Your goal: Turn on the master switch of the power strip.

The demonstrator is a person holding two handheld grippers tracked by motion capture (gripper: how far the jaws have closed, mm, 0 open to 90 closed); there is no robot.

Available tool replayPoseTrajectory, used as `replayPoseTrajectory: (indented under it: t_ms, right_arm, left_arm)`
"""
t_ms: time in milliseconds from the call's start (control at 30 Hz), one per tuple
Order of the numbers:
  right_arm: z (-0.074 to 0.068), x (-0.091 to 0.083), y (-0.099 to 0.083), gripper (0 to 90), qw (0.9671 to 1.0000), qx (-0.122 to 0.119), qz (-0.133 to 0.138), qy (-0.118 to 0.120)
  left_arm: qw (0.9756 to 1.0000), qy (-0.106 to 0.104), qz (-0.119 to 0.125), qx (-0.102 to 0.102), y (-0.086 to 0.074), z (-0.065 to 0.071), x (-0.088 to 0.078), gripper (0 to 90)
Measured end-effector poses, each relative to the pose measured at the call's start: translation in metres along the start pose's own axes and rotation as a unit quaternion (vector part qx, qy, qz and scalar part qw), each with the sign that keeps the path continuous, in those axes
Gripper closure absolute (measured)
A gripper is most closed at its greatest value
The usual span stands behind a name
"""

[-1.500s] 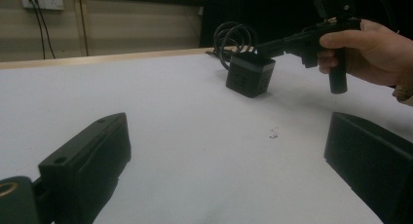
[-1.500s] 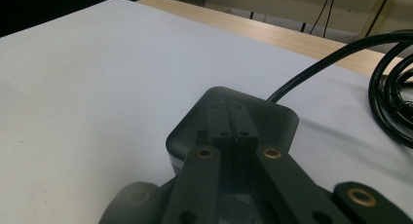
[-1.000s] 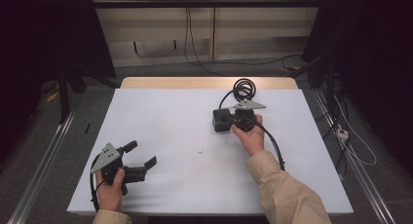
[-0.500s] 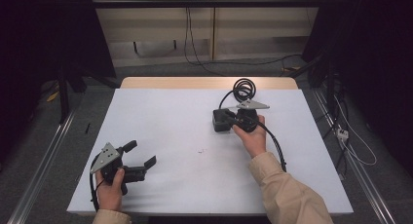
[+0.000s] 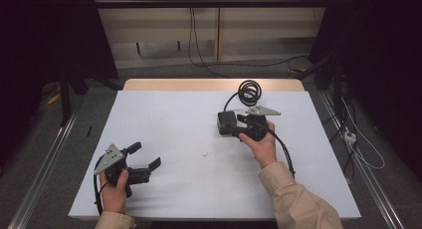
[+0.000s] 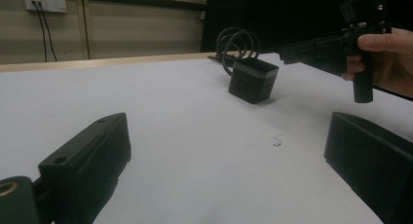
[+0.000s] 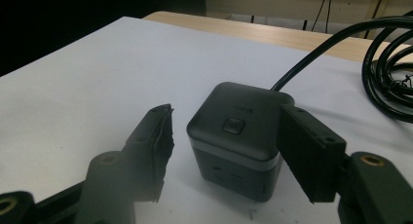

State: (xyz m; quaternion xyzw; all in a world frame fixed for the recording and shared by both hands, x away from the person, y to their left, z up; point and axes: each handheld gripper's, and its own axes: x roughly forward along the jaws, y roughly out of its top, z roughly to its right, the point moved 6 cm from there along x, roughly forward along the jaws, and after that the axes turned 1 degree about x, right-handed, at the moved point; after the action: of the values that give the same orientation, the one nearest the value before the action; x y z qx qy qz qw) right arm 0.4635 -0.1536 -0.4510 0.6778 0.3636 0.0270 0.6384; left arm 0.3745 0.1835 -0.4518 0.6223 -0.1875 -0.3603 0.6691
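My right gripper (image 5: 234, 128) sits over the far right part of the white-topped desk (image 5: 199, 139), its jaws spread on either side of a dark grey cube-shaped power block (image 5: 225, 123) with a square button on top. In the right gripper view the block (image 7: 238, 136) stands between the two jaws — the right one is at or almost at its side, the left one a little apart, so nothing is clamped. A thick black cable (image 5: 249, 92) runs from the block's back to a coil lying near the desk's far wooden edge, just behind my right hand (image 5: 261, 144).

My left gripper (image 5: 144, 162) is well apart from all that, near the front left corner of the desk, jaws wide and empty, held in my left hand (image 5: 114, 191). In the left gripper view the block (image 6: 253, 80) stands far ahead on bare surface, with a tiny dark speck (image 6: 277, 142) on the desk between us. Nothing else lies between the two grippers.
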Motion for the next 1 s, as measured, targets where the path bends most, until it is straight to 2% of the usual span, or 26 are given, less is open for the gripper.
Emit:
replayPoseTrajectory:
  t_ms: [133,233,433,600,733,1000]
  right_arm:
    - [-0.003,-0.005,-0.004,29.7,1.0000,-0.004,0.000,0.001]
    - [-0.005,-0.007,-0.006,23.7,1.0000,-0.003,-0.007,0.004]
    - [-0.007,-0.016,-0.012,19.2,0.9998,-0.017,0.000,0.003]
    - [-0.004,-0.027,-0.020,17.1,0.9999,-0.008,0.006,0.004]
    - [-0.003,-0.036,-0.027,15.9,0.9999,-0.015,0.002,0.004]
    - [-0.001,-0.053,-0.035,13.3,0.9997,-0.019,0.010,0.007]
  left_arm:
    - [1.0000,-0.005,-0.004,0.005,-0.001,0.001,0.000,2.7]
    - [1.0000,-0.004,-0.003,0.000,-0.001,0.002,-0.001,2.7]
    - [0.9999,-0.008,-0.007,0.010,-0.001,0.005,-0.002,2.7]
    - [0.9999,-0.008,-0.007,0.005,-0.003,0.005,-0.003,2.7]
    - [0.9999,-0.007,-0.007,0.006,-0.002,0.005,-0.004,2.7]
    - [0.9999,-0.006,-0.008,0.004,-0.003,0.005,-0.004,2.7]
